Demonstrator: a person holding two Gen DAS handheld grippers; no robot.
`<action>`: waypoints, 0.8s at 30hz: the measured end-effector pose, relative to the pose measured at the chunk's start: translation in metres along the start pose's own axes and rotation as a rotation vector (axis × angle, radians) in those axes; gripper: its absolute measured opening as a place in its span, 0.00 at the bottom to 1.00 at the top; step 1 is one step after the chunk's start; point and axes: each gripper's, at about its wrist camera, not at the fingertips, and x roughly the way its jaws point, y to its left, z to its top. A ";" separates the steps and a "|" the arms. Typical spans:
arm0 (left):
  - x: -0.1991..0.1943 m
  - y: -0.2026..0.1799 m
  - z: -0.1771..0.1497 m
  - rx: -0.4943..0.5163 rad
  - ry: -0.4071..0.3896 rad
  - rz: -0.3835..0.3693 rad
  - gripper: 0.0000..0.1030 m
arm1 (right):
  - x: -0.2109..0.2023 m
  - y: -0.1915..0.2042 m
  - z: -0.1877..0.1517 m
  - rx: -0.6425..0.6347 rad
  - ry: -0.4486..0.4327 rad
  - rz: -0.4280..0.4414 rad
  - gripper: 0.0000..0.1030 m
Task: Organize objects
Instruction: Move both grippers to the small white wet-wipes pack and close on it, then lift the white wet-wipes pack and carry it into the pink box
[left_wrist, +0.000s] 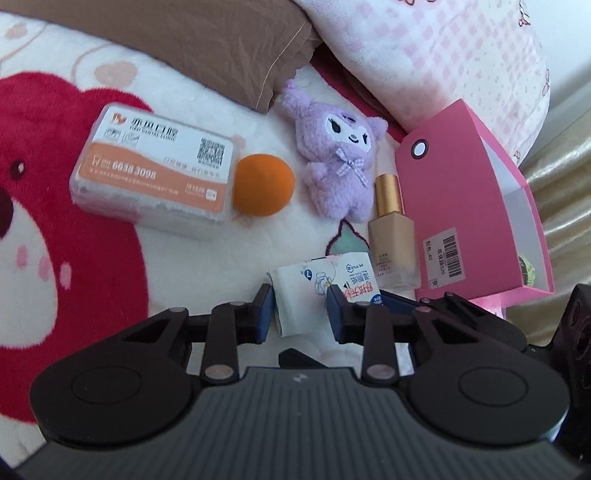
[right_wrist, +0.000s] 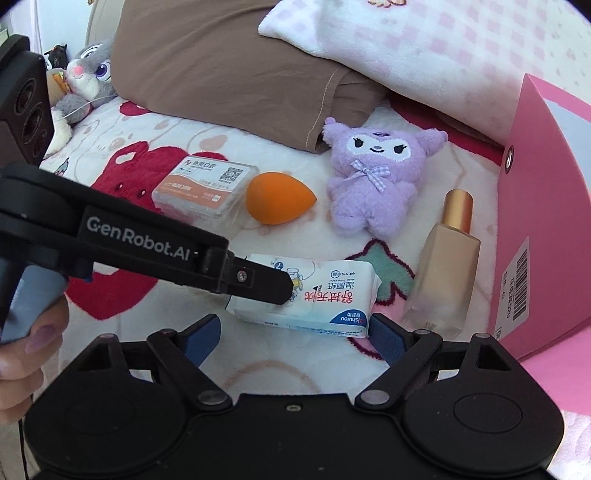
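A white wet-wipes pack lies on the fleece bed cover, and my left gripper is shut on it, a blue pad pressing each side. In the right wrist view the same pack lies just ahead, with a left gripper finger reaching in over its left end. My right gripper stands open and wide just short of the pack's near edge; its pads touch nothing. An open pink box stands to the right.
Behind the pack lie a beige foundation bottle, a purple plush, an orange makeup sponge and a clear floss box. A brown pillow and a grey rabbit plush sit at the back. A person's hand holds the left gripper.
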 end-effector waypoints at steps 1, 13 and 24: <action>-0.003 0.003 -0.002 -0.019 0.013 -0.007 0.29 | -0.003 0.001 -0.002 0.003 0.001 0.013 0.88; -0.003 0.022 -0.007 -0.099 0.055 -0.002 0.29 | 0.000 0.015 -0.019 -0.017 -0.026 -0.014 0.89; -0.012 0.008 -0.013 -0.049 0.051 0.001 0.27 | -0.010 0.014 -0.023 -0.046 -0.027 -0.033 0.79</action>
